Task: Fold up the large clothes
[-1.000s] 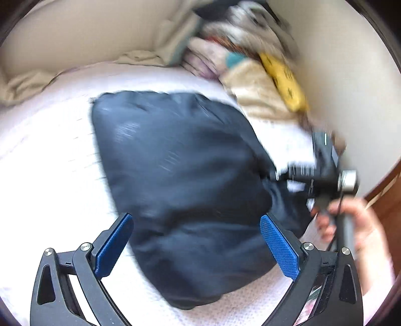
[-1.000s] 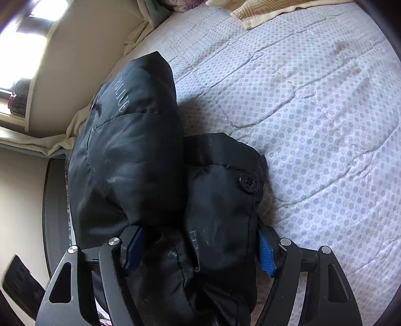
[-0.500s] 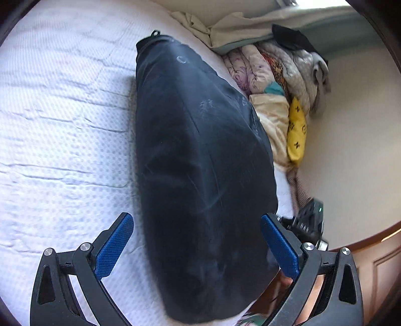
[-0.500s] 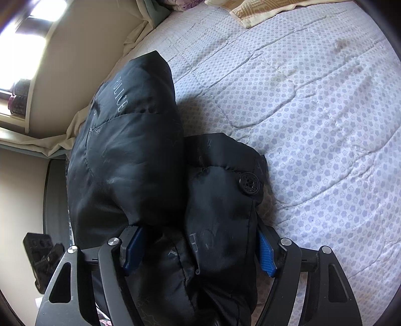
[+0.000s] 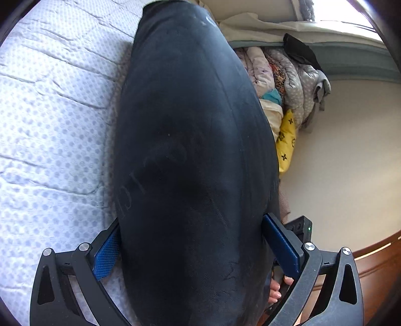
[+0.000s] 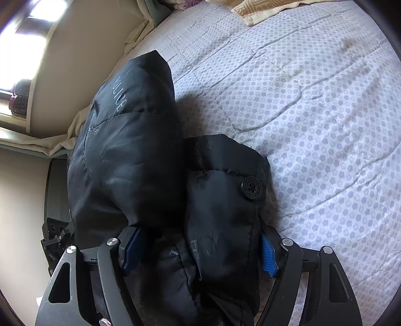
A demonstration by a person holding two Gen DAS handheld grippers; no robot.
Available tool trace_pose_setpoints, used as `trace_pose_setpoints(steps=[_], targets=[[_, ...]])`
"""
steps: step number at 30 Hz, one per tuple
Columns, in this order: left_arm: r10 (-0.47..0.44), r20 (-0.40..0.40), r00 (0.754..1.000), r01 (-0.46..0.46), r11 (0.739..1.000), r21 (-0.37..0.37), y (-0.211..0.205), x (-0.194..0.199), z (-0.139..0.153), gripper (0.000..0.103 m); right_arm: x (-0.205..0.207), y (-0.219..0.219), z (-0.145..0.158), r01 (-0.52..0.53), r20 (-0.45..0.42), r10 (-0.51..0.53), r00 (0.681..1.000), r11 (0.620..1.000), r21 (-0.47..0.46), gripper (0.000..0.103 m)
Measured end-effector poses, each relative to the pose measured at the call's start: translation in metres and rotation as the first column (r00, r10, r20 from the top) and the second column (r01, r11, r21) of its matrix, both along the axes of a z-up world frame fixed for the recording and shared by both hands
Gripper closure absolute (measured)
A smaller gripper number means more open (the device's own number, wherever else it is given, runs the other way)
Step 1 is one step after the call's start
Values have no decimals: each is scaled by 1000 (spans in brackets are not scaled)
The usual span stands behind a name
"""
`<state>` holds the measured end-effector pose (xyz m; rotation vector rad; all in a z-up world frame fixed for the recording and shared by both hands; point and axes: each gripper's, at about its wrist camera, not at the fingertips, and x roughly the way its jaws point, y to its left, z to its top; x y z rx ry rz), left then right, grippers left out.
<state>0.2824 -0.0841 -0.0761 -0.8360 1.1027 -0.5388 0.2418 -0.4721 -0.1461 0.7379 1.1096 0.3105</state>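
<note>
A black puffy jacket [image 5: 190,150] lies folded into a thick bundle on the white patterned bedspread [image 5: 50,125]. My left gripper [image 5: 195,248] has its blue pads [image 5: 106,250] spread wide on either side of the bundle's near end, touching it. In the right wrist view the jacket [image 6: 130,155] shows "POLICE" lettering and a black button [image 6: 252,187]. My right gripper [image 6: 200,250] holds the jacket's near end between its blue pads [image 6: 268,255], with fabric filling the gap between them.
A pile of quilts and clothes [image 5: 283,82] with a yellow item [image 5: 287,140] lies at the bed's far side by a cream wall [image 5: 345,150]. A beige cloth [image 6: 263,10] lies at the bedspread's far edge [image 6: 313,100]. A window sill [image 6: 15,105] is at left.
My left gripper has swung in and come down onto the bundle's end, so the jacket now fills the gap between its pads. The right gripper has kept its hold, almost still.
</note>
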Motion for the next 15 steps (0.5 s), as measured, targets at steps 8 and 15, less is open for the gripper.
trace_pose_setpoints(steps=[8, 15], targets=[[-15, 65, 998, 15, 1000, -5, -1, -4, 13, 27, 2, 2, -2, 26, 7, -26, 1000, 996, 84, 47], [-38, 144, 989, 46, 997, -54, 1, -9, 35, 37, 2, 0, -13, 15, 7, -18, 1000, 951, 308, 69]])
